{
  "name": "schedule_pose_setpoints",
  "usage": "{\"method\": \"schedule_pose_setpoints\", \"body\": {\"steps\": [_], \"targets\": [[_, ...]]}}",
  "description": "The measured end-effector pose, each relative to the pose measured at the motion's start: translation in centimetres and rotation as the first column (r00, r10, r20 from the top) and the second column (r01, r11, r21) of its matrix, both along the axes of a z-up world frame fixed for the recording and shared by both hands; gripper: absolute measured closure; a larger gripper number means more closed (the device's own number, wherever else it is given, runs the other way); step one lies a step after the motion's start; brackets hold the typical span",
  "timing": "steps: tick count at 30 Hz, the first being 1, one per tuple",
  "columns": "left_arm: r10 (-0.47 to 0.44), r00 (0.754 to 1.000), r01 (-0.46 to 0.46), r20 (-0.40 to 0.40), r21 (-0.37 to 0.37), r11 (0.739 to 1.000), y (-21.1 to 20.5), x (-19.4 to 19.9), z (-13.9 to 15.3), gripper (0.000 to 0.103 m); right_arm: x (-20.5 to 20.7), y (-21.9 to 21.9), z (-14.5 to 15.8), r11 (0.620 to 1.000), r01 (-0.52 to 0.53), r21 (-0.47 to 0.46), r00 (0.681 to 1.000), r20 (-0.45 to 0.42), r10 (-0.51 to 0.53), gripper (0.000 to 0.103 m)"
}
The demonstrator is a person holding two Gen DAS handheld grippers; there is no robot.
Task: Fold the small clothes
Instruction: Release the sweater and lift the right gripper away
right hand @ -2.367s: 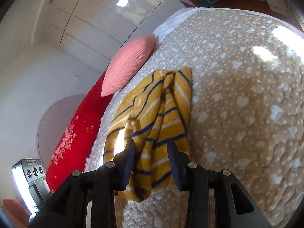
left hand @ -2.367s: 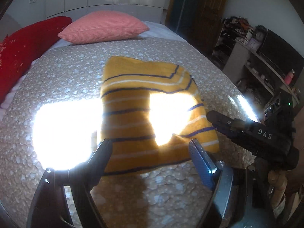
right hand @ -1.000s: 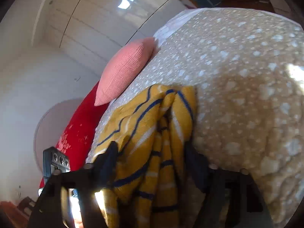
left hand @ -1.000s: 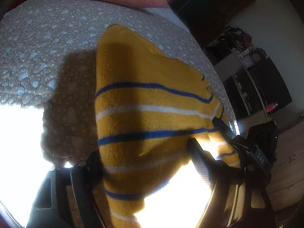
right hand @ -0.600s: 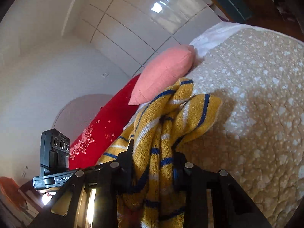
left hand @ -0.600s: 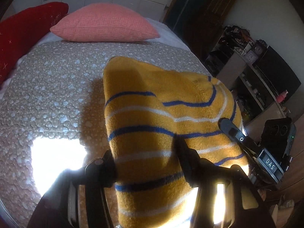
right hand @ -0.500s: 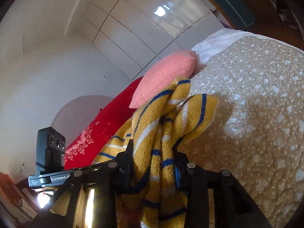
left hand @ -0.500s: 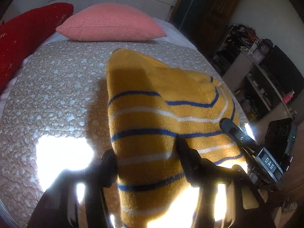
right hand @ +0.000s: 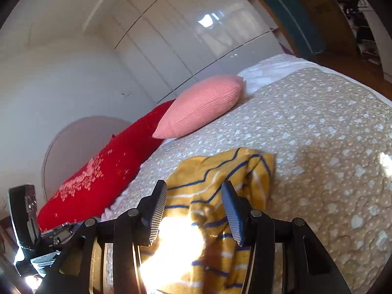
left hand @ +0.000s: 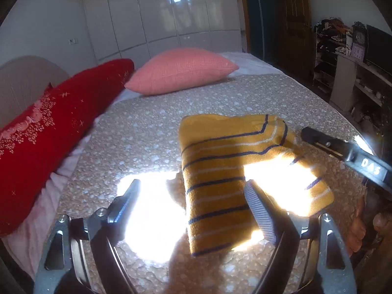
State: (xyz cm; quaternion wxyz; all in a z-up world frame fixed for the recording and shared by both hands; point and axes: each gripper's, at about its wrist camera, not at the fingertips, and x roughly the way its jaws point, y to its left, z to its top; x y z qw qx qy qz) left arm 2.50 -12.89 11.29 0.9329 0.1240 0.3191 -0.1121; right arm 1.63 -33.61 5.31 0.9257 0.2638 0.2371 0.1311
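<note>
Sun glare washes out part of the one folded mustard-yellow striped knit garment on the beige speckled bedspread.
Left gripper gapes wide, freshly opened, empty; right gripper half-open, just narrowing, grasping nothing; two pillows behind.

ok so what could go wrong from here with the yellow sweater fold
The striped sweater lies folded on the bedspread, and both grippers' jaws look clear of it. Risks:
1. The right gripper hovers close above the fabric with its jaws just closing; it could snag a layer and pull the fold open.
2. The far edge by the right gripper looks bunched, so the fold may slump.
3. Sun glare hides the near edge, so alignment is hard to judge.
</note>
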Motion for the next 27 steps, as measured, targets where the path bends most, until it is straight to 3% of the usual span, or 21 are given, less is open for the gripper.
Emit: {"method": "schedule_pose_setpoints", "body": {"steps": [3,5,7,11,14,17,19,21,27], "targets": [[0.015,0.999,-0.015,0.029,0.019,1.0,-0.3,-1.6,0.2,0.016,1.3,0.5,-2.3,0.999,-0.022,-0.027,0.994,-0.111,0.019,0.063],[0.017,1.0,-0.018,0.022,0.027,0.999,-0.6,-2.3,0.3,0.016,2.0,-0.2,-4.3,0.999,0.024,-0.04,0.978,-0.204,-0.032,0.067],[0.012,1.0,-0.012,0.018,0.028,1.0,-0.8,-3.2,0.4,0.016,1.6,-0.8,-4.3,0.999,0.04,-0.013,0.981,-0.188,-0.042,0.067],[0.005,1.0,-0.006,0.013,0.063,0.998,-1.0,-4.8,0.2,0.016,-0.7,0.2,-1.6,0.979,0.103,-0.175,0.988,-0.099,-0.121,0.063],[-0.004,1.0,0.003,0.005,0.08,0.997,-1.0,-5.8,-0.1,0.016,-2.2,0.7,-0.1,0.961,0.156,-0.226,0.983,-0.061,-0.174,0.063],[-0.013,1.0,0.014,-0.015,0.071,0.997,-1.0,-7.0,-0.6,0.016,-4.2,0.5,1.5,0.949,0.217,-0.228,0.972,-0.037,-0.231,0.062],[-0.026,0.999,0.029,-0.038,0.063,0.998,-1.0,-7.8,-1.2,0.016,-6.2,0.2,2.1,0.943,0.259,-0.209,0.961,-0.042,-0.273,0.053],[-0.033,0.998,0.037,-0.054,0.065,0.997,-1.1,-8.5,-2.2,0.016,-8.6,0.2,2.2,0.927,0.301,-0.222,0.946,-0.055,-0.32,0.042],[-0.072,0.993,0.082,-0.093,0.111,0.99,-1.9,-10.3,-4.9,0.016,-14.0,0.2,-0.5,0.849,0.418,-0.324,0.894,-0.021,-0.448,0.037]]}}
